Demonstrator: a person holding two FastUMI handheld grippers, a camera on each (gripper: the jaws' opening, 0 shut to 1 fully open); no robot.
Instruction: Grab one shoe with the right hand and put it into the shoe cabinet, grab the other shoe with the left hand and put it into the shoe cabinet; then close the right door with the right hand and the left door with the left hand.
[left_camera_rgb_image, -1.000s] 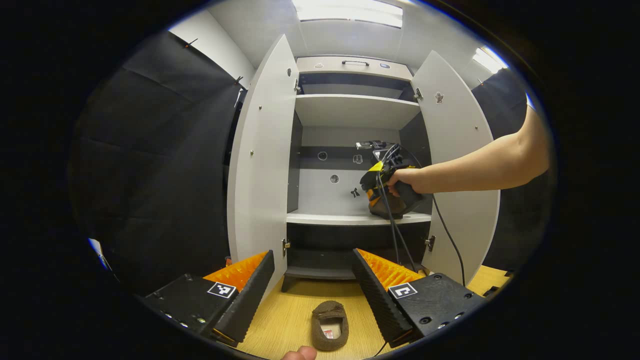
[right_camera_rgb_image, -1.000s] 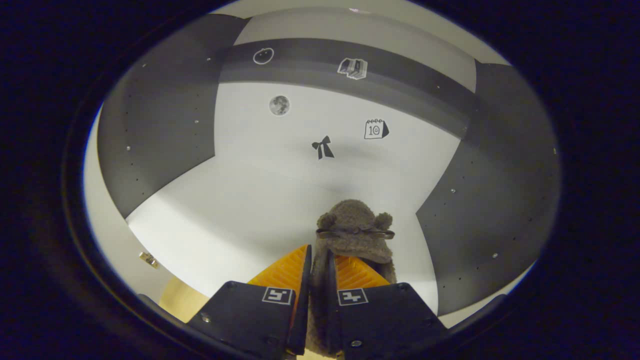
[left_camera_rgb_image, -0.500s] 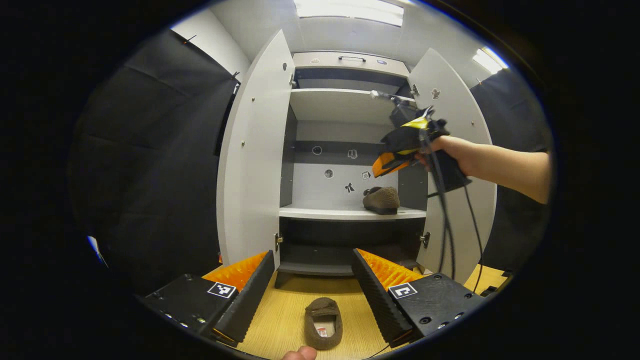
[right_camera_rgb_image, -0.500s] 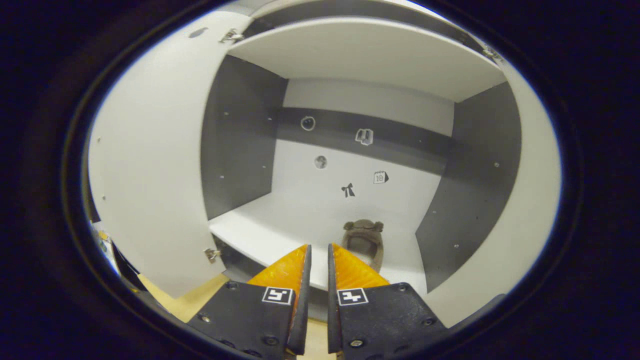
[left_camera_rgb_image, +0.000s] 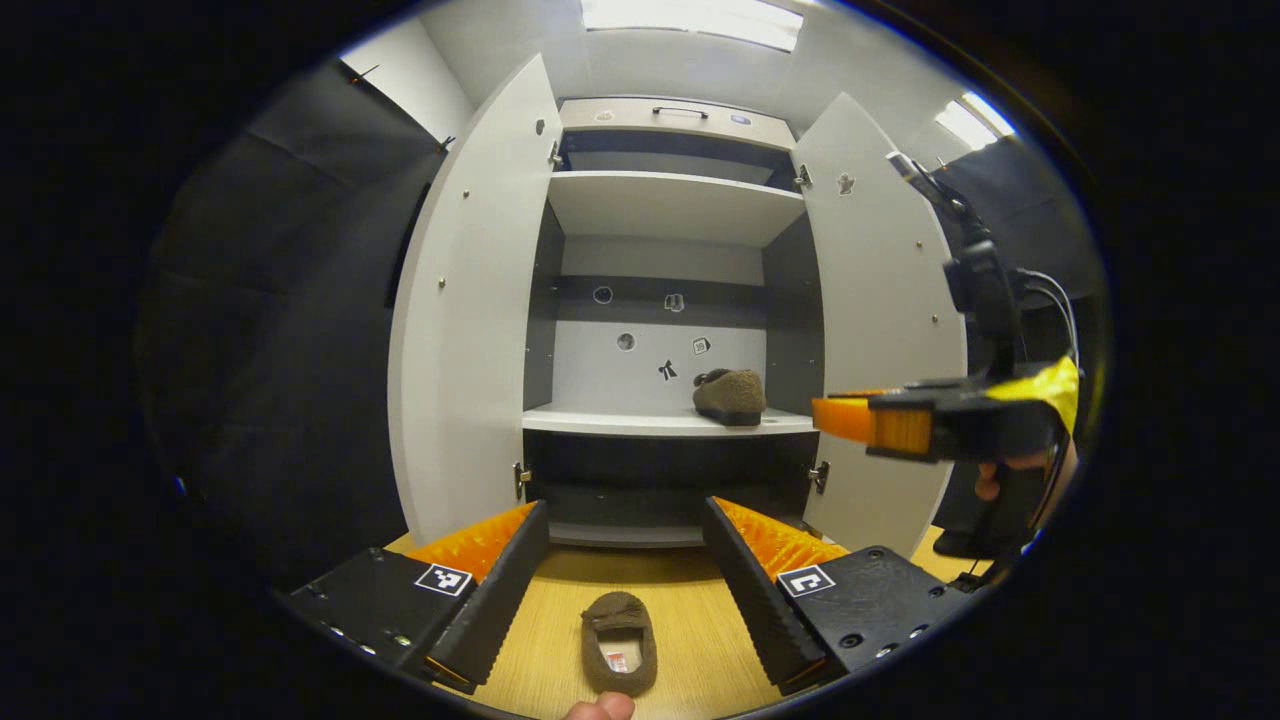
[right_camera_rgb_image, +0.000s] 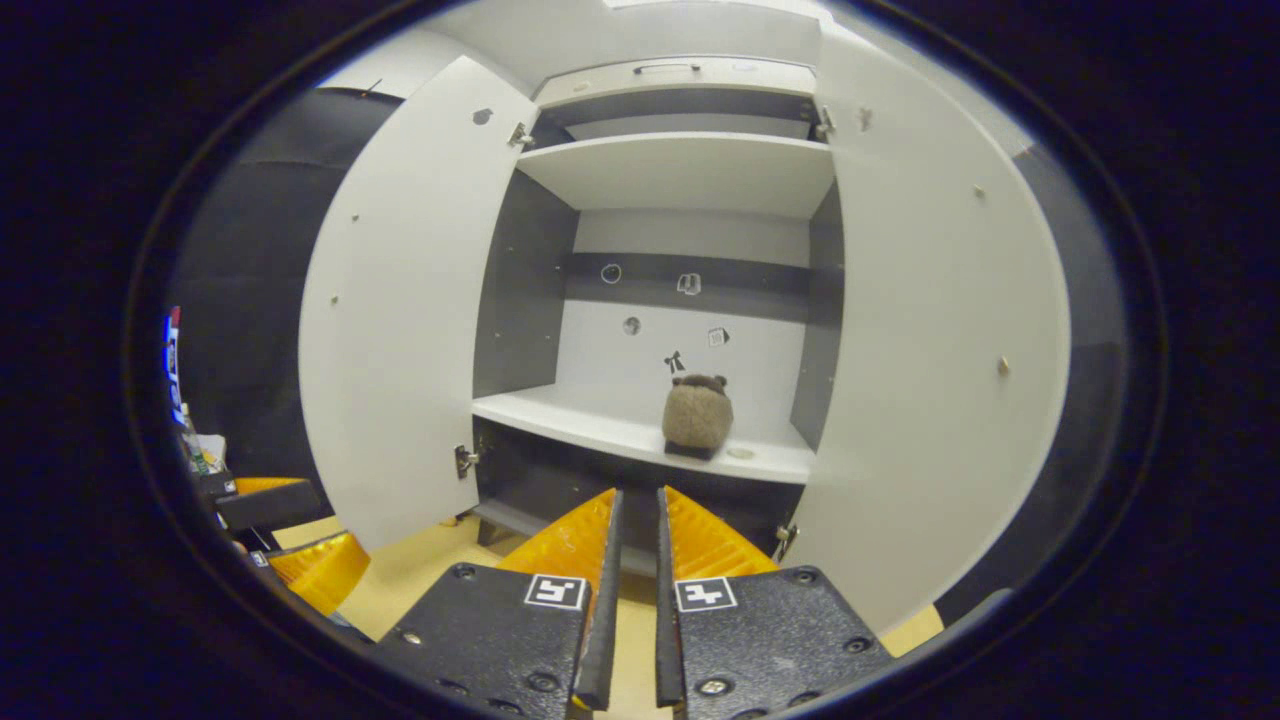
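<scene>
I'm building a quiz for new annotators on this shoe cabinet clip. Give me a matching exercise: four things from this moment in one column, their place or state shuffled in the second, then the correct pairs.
Things:
1. shoe on the shelf
2. shoe on the floor
3. left gripper
4. cabinet doors

Places or states:
A. fingers wide apart, holding nothing
B. lying on the wooden floor, between the left gripper's fingers in its view
C. both swung open
D. resting at the right end of the cabinet's middle shelf

Pairs: 1-D, 2-B, 3-A, 4-C
</scene>
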